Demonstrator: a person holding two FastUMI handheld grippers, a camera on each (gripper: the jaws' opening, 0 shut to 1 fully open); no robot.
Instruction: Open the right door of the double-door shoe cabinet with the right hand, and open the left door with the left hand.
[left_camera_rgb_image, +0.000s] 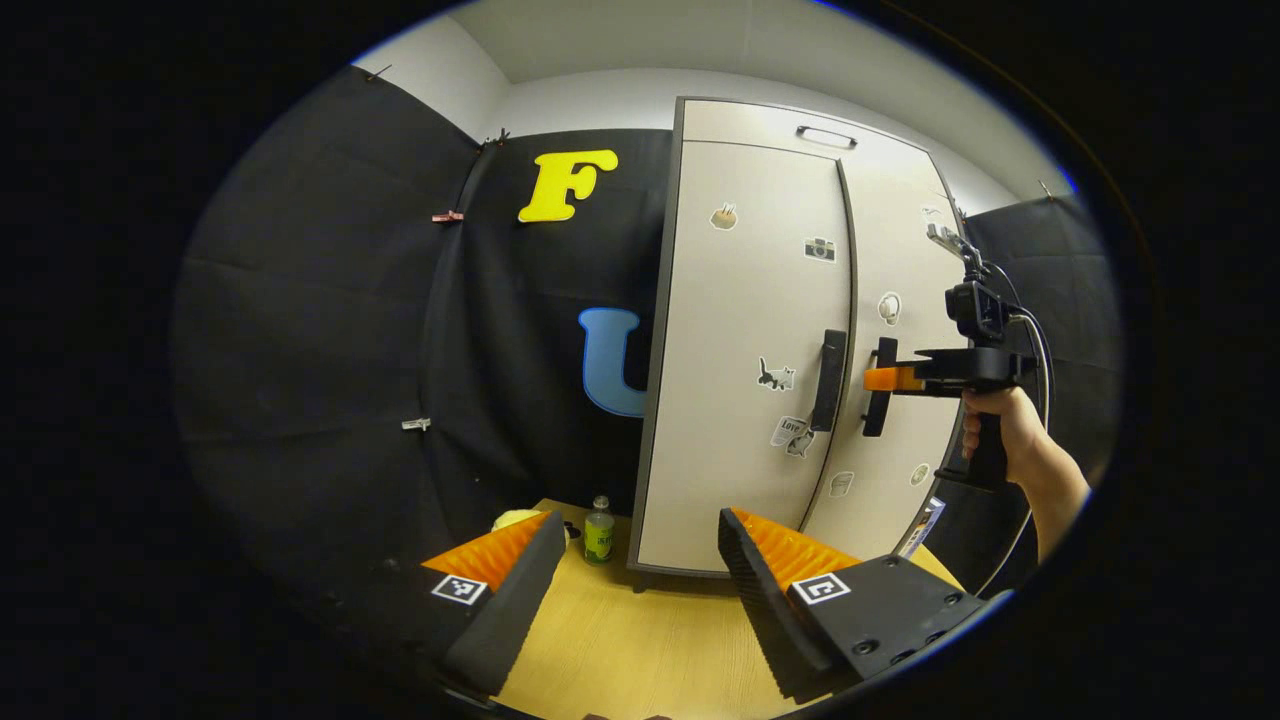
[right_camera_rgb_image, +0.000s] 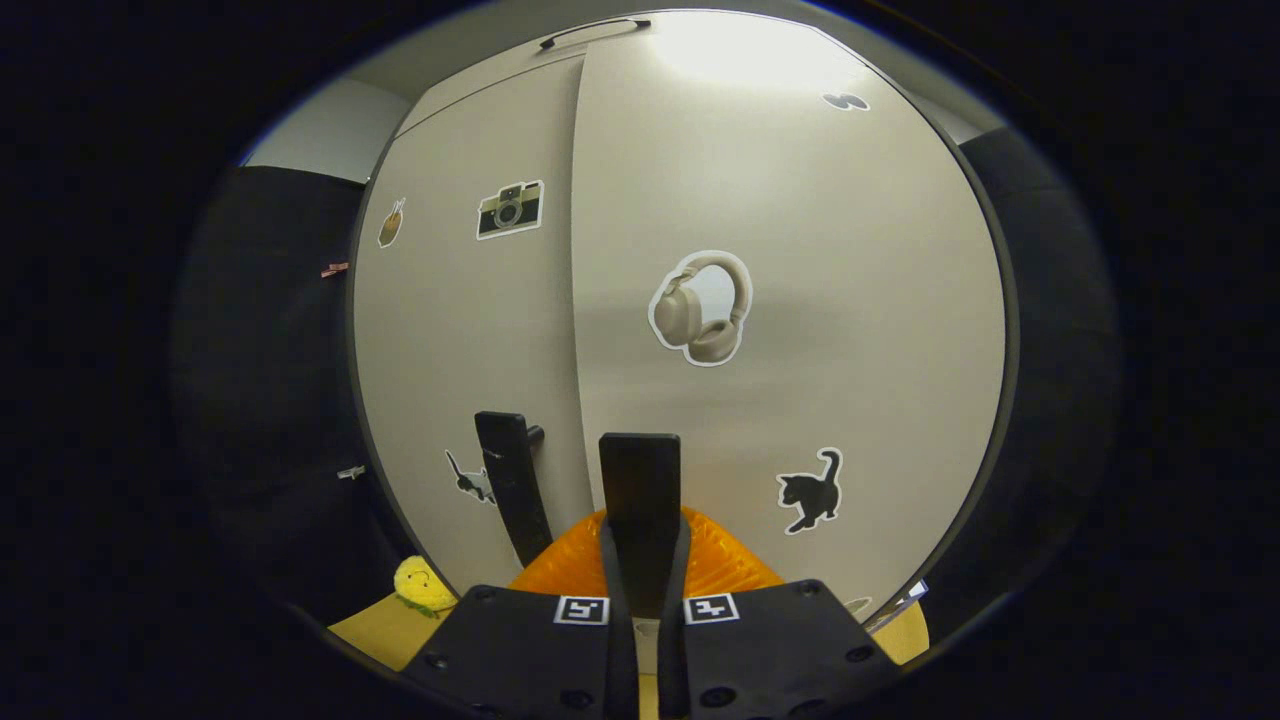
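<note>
The shoe cabinet (left_camera_rgb_image: 740, 400) stands upright on the table (left_camera_rgb_image: 640, 640), both doors closed. The right gripper (right_camera_rgb_image: 640, 560) is clamped on the right door's handle (right_camera_rgb_image: 640, 500); the left gripper (left_camera_rgb_image: 640, 590) hangs spread apart before the cabinet's left door (left_camera_rgb_image: 745, 330)

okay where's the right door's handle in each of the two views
Left gripper view: the right door handle sits right of centre, with the right gripper closed on it.
Right gripper view: it stands low at centre, between that gripper's fingers.
Shared landmark: the headphones sticker above it.
</note>
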